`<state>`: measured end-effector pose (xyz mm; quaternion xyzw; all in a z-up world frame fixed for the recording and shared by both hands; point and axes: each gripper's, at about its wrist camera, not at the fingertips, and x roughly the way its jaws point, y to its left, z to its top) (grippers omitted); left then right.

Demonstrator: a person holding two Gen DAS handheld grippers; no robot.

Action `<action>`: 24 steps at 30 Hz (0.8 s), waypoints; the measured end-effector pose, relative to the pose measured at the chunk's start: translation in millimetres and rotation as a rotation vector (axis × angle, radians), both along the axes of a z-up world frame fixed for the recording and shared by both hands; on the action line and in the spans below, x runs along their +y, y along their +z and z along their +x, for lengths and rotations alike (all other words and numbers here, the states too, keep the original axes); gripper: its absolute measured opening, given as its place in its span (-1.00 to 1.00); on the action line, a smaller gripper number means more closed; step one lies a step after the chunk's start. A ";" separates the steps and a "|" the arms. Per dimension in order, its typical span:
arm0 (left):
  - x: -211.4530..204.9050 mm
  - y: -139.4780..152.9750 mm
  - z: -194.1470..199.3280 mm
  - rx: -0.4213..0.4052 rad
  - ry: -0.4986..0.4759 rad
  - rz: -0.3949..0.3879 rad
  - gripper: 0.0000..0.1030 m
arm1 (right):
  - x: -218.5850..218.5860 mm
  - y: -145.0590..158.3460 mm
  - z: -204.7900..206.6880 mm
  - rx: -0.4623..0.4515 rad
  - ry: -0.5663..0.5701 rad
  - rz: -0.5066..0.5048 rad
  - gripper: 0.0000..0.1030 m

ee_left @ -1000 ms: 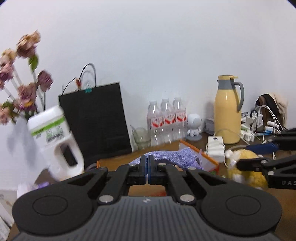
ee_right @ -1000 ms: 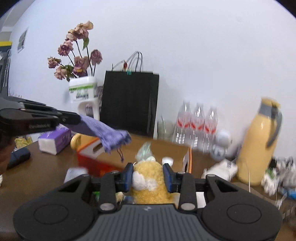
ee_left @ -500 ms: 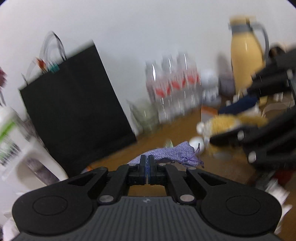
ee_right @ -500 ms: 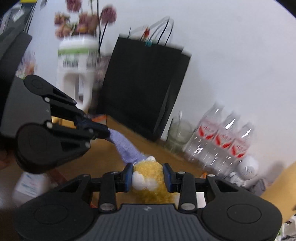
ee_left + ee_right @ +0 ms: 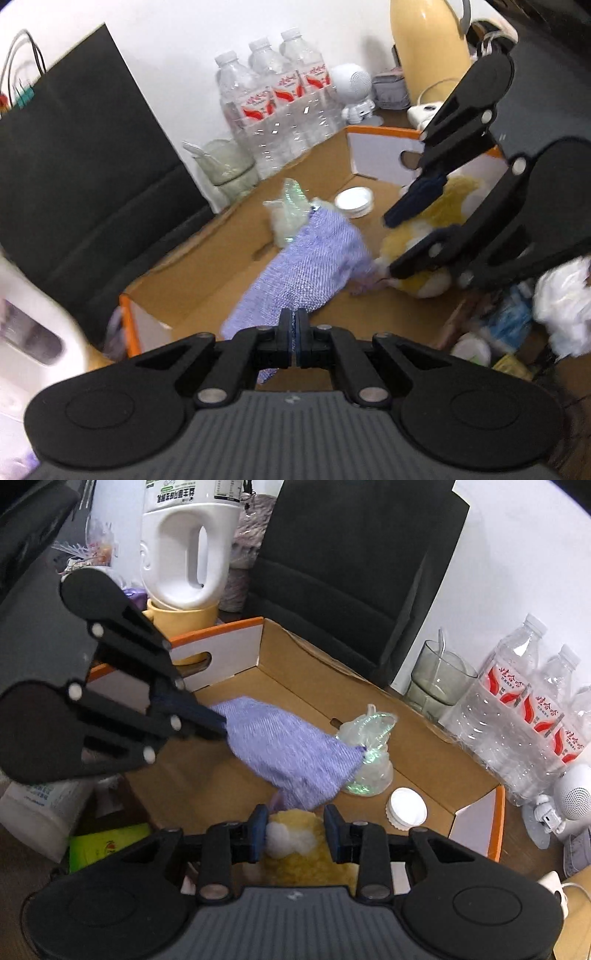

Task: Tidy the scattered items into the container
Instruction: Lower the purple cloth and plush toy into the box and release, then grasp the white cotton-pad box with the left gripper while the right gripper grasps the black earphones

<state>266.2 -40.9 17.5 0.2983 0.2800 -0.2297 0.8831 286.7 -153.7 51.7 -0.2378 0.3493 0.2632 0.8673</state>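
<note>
An open cardboard box (image 5: 207, 251) (image 5: 436, 738) with orange-edged white ends lies below both grippers. My left gripper (image 5: 294, 325) (image 5: 218, 723) is shut on a purple knitted pouch (image 5: 310, 266) (image 5: 288, 749), which hangs over the box floor. My right gripper (image 5: 295, 827) (image 5: 391, 243) is shut on a yellow and white plush toy (image 5: 295, 842) (image 5: 439, 218), low inside the box beside the pouch. A clear crumpled plastic bag (image 5: 288, 210) (image 5: 369, 760) and a white round lid (image 5: 354, 201) (image 5: 406, 806) lie in the box.
A black paper bag (image 5: 74, 147) (image 5: 351, 561) stands behind the box. Water bottles (image 5: 280, 99) (image 5: 524, 709), a glass cup (image 5: 436, 679), a white robot figure (image 5: 354, 88), a yellow flask (image 5: 428, 40) and a white detergent jug (image 5: 184, 542) surround it. Loose packets (image 5: 509, 317) lie at the right.
Both grippers have tipped downward and sunk into the box with the pouch and the plush toy still held. The view has swung from the wall and flowers to the box floor.
</note>
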 end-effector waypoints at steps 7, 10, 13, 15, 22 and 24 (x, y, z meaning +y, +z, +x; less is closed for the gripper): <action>15.5 18.3 -3.0 0.104 -0.097 -0.020 -0.78 | -25.1 18.7 11.3 0.095 -0.031 0.123 -0.23; 23.5 28.3 -1.6 0.130 -0.067 -0.063 -0.24 | -41.0 33.1 15.4 0.117 -0.081 0.203 -0.22; 22.8 43.4 -7.0 0.092 -0.028 -0.094 0.59 | -54.2 41.9 21.7 0.151 -0.165 0.251 -0.22; 18.7 58.0 -11.9 0.100 -0.021 -0.129 0.83 | -59.6 44.6 24.0 0.164 -0.202 0.266 -0.15; -2.0 90.0 -61.4 0.162 -0.354 -0.065 1.00 | -61.4 56.8 5.5 0.147 -0.246 0.257 0.17; -8.5 86.9 -74.5 0.180 -0.395 -0.012 1.00 | -60.8 59.9 -2.2 0.144 -0.244 0.257 0.28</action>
